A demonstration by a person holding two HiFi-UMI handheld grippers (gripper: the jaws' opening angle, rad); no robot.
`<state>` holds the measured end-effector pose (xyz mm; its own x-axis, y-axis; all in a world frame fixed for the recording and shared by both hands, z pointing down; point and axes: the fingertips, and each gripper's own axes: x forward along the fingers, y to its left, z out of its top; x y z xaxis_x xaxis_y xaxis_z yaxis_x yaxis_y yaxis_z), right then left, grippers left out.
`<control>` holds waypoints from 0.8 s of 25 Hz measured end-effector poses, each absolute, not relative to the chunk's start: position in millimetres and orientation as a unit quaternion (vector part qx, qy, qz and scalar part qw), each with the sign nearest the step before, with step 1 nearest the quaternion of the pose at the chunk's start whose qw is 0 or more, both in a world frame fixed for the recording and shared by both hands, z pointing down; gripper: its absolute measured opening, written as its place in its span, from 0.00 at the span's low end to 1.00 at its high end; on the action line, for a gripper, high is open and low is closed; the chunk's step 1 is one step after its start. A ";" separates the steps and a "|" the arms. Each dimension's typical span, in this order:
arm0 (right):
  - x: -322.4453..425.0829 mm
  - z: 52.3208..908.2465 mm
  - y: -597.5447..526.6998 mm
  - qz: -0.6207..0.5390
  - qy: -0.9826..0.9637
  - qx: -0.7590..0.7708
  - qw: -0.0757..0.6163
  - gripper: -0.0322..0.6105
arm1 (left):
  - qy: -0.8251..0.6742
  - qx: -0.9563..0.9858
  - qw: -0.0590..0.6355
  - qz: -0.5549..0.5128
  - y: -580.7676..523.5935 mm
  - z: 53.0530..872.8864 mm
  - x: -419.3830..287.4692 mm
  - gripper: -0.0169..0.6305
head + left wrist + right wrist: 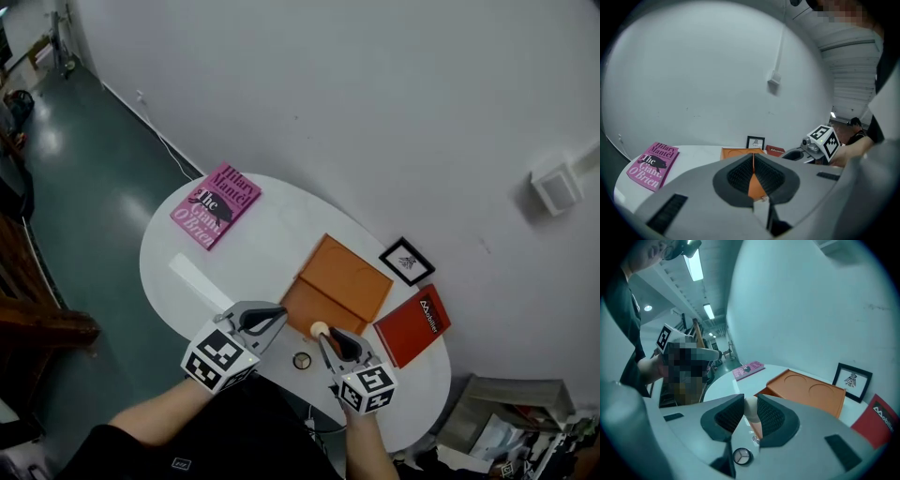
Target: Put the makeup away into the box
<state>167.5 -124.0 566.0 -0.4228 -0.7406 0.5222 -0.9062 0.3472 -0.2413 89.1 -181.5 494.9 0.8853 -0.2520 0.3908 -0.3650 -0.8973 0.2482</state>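
An open orange box (309,307) lies on the white oval table (272,239), its lid (345,274) folded back toward the wall. My right gripper (322,334) hangs just over the box's near edge, shut on a pale beige round makeup piece (751,409), which also shows in the head view (320,329). A small round compact (302,360) rests on the table below the right gripper (750,401), in front of the box. My left gripper (279,315) hovers at the box's left near corner, its jaws together with nothing between them (753,161).
A pink book (216,204) lies at the table's far left, and a white strip (197,278) near its left edge. A framed picture (407,260) leans at the wall, with a red book (412,325) to the right of the box. Green floor surrounds the table.
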 end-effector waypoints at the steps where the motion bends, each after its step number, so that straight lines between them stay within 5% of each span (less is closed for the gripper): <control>1: 168.1 570.1 -125.2 0.260 -0.801 0.515 0.161 0.21 | -0.155 0.958 0.160 0.179 -182.0 497.5 92.6 0.05; 20: 146.3 666.7 -174.4 0.340 -0.736 0.530 0.248 0.24 | -0.089 0.971 0.161 0.153 -206.4 488.3 76.6 0.05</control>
